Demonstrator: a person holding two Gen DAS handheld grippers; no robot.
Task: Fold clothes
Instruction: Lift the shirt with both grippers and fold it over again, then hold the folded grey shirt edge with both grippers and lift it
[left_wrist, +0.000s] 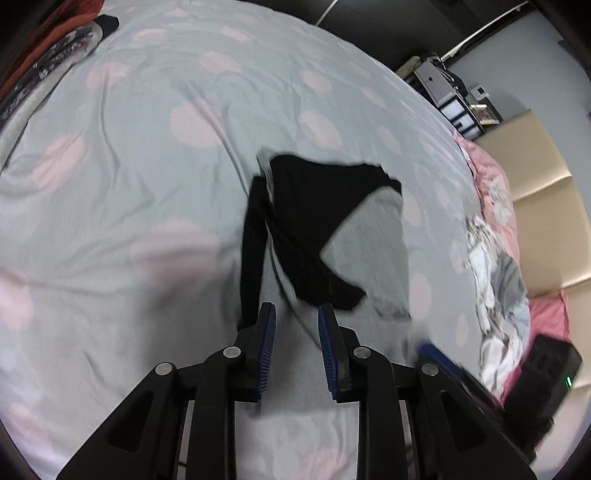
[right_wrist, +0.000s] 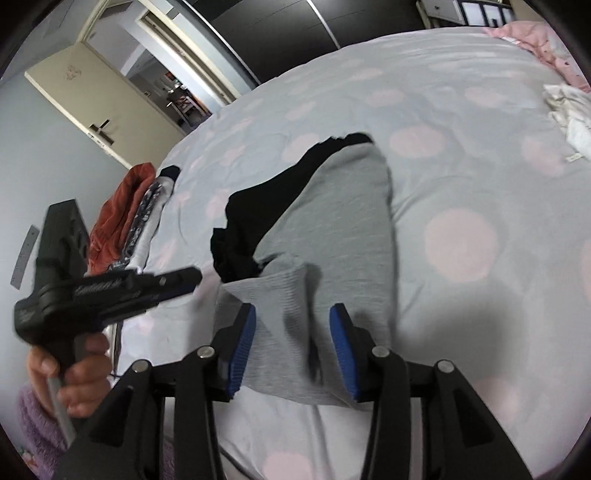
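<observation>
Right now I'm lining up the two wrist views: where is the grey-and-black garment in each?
Left wrist: garment at centre, just beyond the fingertips, black part on the left, grey on the right.
Right wrist: garment at centre, its grey ribbed edge lying between the open jaws.
Shared landmark: the folded orange cloth, top left in the left view, middle left in the right.

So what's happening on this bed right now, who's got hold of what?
A person is folding a grey and black garment on a bed with a pink-dotted cover, using two tools. The right hand-held gripper stands open with the garment's grey ribbed edge lying between its fingers, not pinched. The left hand-held gripper hovers over the cover just short of the garment, with nothing between its fingers. Other clothes lie piled at the bed's edge.
</observation>
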